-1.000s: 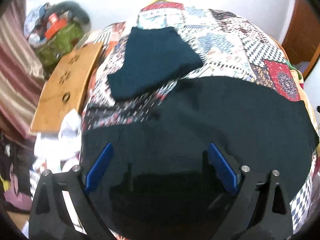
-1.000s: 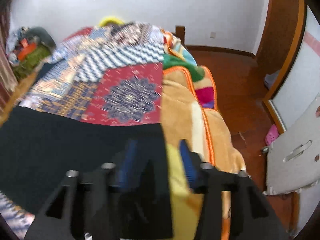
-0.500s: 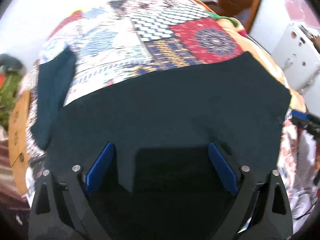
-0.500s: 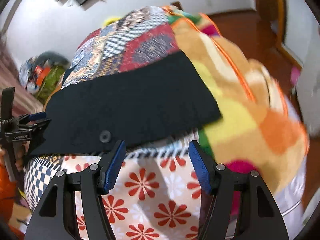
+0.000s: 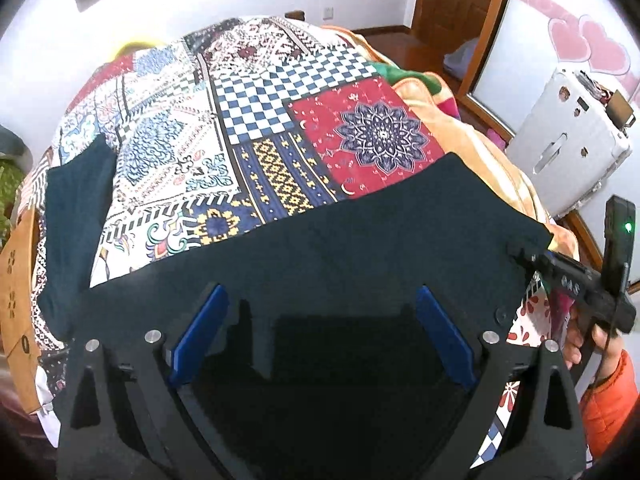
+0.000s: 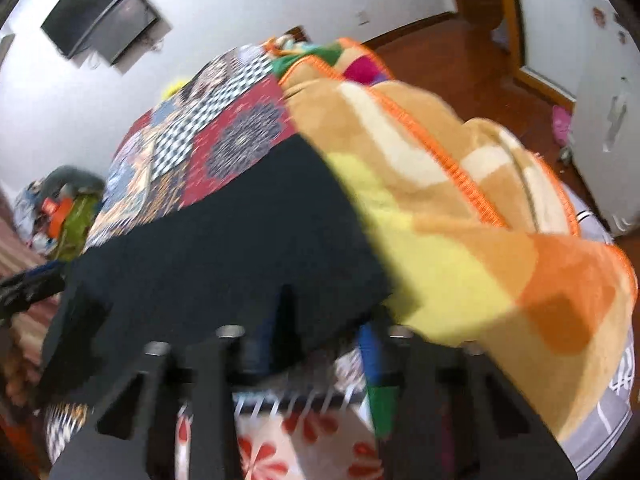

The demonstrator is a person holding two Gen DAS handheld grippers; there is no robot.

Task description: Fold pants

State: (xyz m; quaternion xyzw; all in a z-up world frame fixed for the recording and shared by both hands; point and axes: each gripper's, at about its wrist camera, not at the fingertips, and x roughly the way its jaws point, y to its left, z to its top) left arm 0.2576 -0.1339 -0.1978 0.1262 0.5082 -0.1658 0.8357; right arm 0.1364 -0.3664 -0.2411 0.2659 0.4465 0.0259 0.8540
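Note:
Black pants lie spread flat across the near part of a patchwork bed quilt. My left gripper is open, its blue pads wide apart just above the near edge of the pants. My right gripper is at the right corner of the pants, its fingers partly closed with the fabric edge between them; the view is blurred. The right gripper also shows in the left wrist view, touching that corner.
A folded dark blue garment lies at the left of the bed. An orange and yellow blanket covers the bed's right side. A wooden board leans at the left. A white appliance stands on the floor at right.
The left gripper swung its view rightward over the pants and stayed open. The right gripper let go, drew back, then came in again at the pants' right corner with narrower fingers.

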